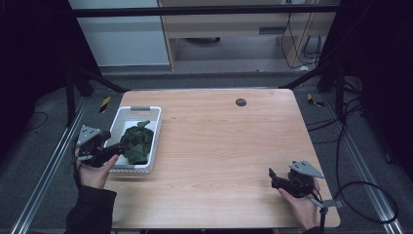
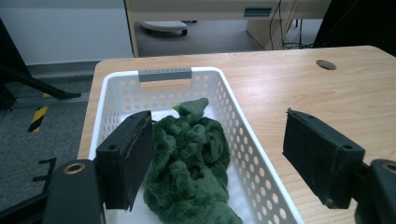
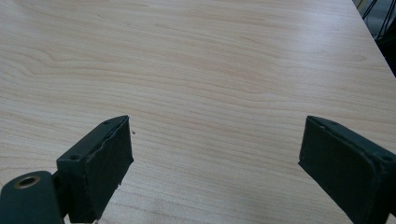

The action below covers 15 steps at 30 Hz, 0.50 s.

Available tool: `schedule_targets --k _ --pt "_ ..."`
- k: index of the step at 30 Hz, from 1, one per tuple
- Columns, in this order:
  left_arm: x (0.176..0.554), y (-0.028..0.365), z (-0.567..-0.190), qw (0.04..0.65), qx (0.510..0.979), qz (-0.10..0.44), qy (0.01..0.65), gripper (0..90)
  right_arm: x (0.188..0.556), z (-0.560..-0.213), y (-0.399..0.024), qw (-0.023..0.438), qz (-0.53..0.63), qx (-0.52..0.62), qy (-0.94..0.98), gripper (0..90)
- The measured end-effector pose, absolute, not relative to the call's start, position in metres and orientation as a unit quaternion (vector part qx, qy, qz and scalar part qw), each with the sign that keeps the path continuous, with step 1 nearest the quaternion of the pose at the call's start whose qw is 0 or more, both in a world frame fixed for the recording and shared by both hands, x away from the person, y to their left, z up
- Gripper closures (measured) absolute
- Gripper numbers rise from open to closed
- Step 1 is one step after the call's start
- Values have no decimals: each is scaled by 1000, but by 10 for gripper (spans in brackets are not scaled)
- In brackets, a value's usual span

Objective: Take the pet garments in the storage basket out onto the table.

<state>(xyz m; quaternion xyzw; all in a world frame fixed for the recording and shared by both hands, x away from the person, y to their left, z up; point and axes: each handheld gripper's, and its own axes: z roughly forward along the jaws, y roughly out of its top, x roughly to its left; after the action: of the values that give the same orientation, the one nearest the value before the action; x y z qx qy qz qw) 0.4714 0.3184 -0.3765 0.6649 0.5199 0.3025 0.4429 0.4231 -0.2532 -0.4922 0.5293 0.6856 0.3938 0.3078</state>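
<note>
A crumpled dark green cloth lies inside a white perforated basket at the table's left side. My left gripper hovers at the basket's near end, open, its jaws spread wide above the cloth and the basket's right wall, holding nothing. My right gripper is low over the bare wood at the table's front right, open with nothing between its jaws.
The wooden table has a dark round cable hole near its far edge. Black frame bars and cables run around the table. A cabinet stands beyond the far edge.
</note>
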Motion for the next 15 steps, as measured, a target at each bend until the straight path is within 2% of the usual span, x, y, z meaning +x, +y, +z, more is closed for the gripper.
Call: schedule_targets --k 15 --pt "499 321 -371 415 686 294 520 236 424 -493 -253 309 391 525 690 93"
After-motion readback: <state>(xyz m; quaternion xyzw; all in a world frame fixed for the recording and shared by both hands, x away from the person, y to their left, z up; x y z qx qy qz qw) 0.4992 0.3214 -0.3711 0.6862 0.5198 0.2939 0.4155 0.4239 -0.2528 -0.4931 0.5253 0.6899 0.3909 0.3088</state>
